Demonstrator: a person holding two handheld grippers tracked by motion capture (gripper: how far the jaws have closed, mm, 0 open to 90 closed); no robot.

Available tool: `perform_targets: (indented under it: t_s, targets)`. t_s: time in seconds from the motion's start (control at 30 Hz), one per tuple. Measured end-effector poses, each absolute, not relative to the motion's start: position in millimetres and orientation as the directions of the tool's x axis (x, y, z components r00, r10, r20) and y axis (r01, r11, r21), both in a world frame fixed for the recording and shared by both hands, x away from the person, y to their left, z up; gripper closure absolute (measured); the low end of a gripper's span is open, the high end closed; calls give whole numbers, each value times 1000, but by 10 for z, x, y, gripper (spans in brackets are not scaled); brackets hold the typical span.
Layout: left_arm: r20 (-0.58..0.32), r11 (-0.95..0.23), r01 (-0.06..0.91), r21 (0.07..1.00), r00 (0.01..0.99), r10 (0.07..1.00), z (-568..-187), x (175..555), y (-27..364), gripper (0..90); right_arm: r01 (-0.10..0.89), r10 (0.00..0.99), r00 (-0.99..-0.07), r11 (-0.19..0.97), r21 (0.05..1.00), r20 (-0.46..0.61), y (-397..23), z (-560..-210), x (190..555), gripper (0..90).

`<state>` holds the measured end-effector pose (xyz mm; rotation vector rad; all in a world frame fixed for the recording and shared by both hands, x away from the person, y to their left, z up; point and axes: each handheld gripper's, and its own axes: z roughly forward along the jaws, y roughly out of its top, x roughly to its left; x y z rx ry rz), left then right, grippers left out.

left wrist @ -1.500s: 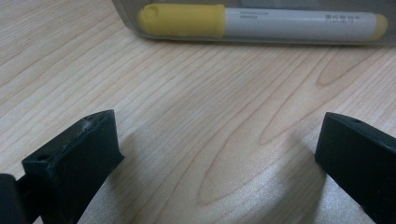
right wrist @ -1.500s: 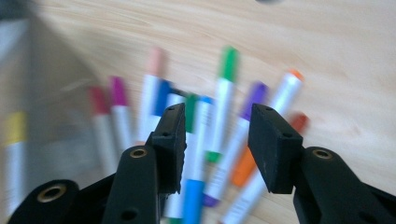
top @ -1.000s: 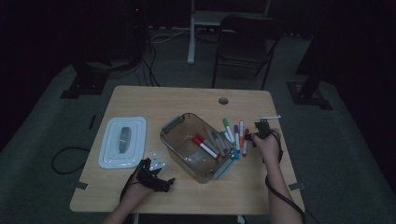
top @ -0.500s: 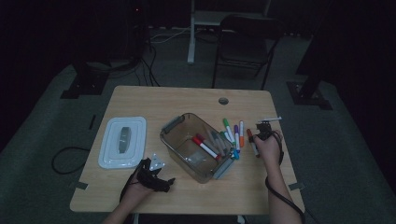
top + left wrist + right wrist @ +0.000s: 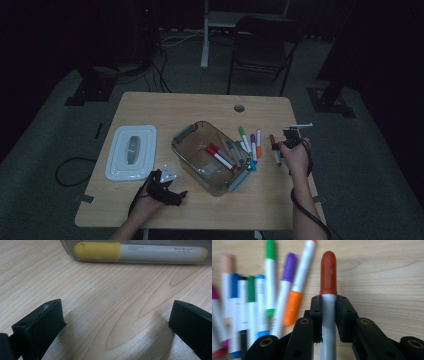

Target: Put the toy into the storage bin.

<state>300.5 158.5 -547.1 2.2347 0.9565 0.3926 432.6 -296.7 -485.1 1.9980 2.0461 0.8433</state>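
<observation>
My right gripper (image 5: 328, 302) is shut on a white marker with a red-brown cap (image 5: 328, 272), which stands straight out between the pads. Its jaws have just been closing on that marker. In the high view the right gripper (image 5: 287, 145) hovers at the table's right side, with the marker (image 5: 274, 149) pointing left and away. Several loose markers (image 5: 250, 142) lie between it and the clear plastic bin (image 5: 187, 132). My left gripper (image 5: 170, 192) rests on the table at the front left, open (image 5: 115, 322), with bare wood between its jaws. A yellow-capped marker (image 5: 100, 250) shows through the bin's wall ahead of it.
A white lid (image 5: 131, 152) lies flat at the table's left. The bin holds a red marker (image 5: 220, 157) and others. A hole (image 5: 239, 108) sits near the table's far edge. A folding chair (image 5: 260, 40) stands behind the table.
The right hand has lifted slightly and the red-brown marker has come up off the table in its jaws. The left hand has not moved.
</observation>
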Motion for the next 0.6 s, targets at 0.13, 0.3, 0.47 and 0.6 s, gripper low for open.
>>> perform_targets:
  t_s: [0.13,0.3,0.47,0.6]
  targets:
    - [13,-510,527,680,687,727,-5471,3005,1585,5,858,952,-154,-2,513,263,-2911,-4653,4278,769]
    - [14,-510,527,680,687,727,-5471,3005,1586,6,829,932,-246,61,555,266,-2743,-4352,4187,769]
    - [15,-511,525,681,687,727,-5471,3006,1586,6,779,906,-344,127,614,249,-2494,-4046,4083,769]
    - [14,-509,526,681,686,728,-5471,3005,1585,6,746,874,-416,170,644,251,-2279,-3856,4020,769]
